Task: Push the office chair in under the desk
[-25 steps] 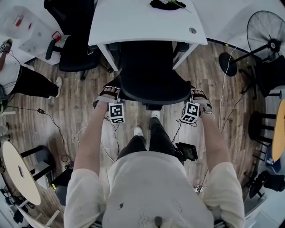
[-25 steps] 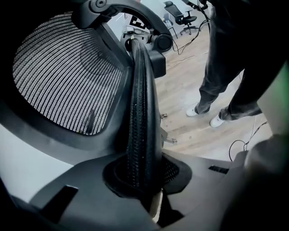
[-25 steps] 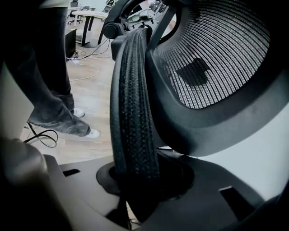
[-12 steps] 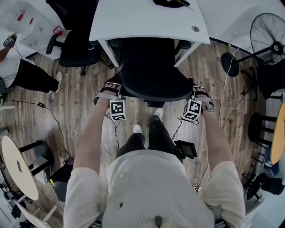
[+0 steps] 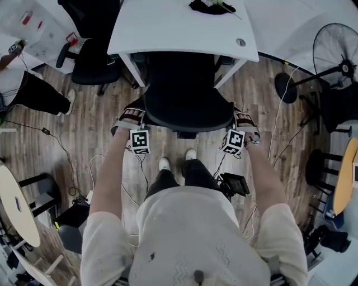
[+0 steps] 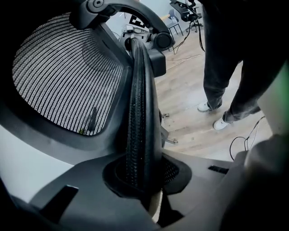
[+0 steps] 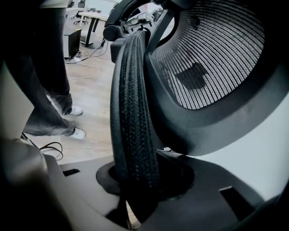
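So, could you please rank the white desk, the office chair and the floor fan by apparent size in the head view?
1. white desk, narrowly ahead though cropped at the top
2. office chair
3. floor fan, clearly smallest

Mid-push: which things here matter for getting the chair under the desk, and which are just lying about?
Part of the job: office chair, gripped at its backrest rim; white desk; left gripper; right gripper.
Lying about: second office chair; standing fan; dark item on the desk; round table.
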The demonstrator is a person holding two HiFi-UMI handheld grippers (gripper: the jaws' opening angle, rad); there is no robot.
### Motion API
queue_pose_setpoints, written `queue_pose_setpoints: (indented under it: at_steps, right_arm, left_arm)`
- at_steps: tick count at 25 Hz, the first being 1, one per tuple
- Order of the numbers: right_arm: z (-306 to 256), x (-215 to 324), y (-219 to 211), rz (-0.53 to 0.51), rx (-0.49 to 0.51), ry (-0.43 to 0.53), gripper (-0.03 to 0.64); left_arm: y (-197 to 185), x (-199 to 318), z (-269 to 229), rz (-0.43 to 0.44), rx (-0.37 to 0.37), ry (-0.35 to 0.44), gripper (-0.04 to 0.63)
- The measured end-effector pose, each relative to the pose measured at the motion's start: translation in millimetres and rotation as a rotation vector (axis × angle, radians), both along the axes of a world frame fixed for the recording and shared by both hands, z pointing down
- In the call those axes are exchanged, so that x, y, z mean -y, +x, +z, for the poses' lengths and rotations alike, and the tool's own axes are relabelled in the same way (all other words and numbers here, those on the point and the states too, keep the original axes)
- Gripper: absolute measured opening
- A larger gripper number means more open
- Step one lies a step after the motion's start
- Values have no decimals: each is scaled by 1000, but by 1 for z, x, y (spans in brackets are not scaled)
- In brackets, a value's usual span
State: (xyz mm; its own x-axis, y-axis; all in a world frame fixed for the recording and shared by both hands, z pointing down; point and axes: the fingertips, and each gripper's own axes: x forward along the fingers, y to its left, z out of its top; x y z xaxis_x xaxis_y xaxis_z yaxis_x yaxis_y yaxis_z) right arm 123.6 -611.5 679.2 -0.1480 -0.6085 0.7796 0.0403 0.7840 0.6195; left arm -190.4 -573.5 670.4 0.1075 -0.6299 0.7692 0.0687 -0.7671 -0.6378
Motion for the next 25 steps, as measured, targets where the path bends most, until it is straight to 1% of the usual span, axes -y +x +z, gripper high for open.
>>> queue_pose_setpoints:
  at_steps: [11,19,22,25]
  right_arm:
    - [0,-2,5,-5,-3,-6,133]
    - [4,-7,-1,1,-24,-19,139]
    - [7,-13,-1,9,-35,-50,163]
    - [8,-17,1,27,-39,-83,217]
  left_arm:
    - [5,1,-1,3,1,22,61]
    - [-2,-2,1,26,2,44,61]
    - [-2,-8,0,32,5,32,64]
    - [-2,-12,3,33,15,8,98]
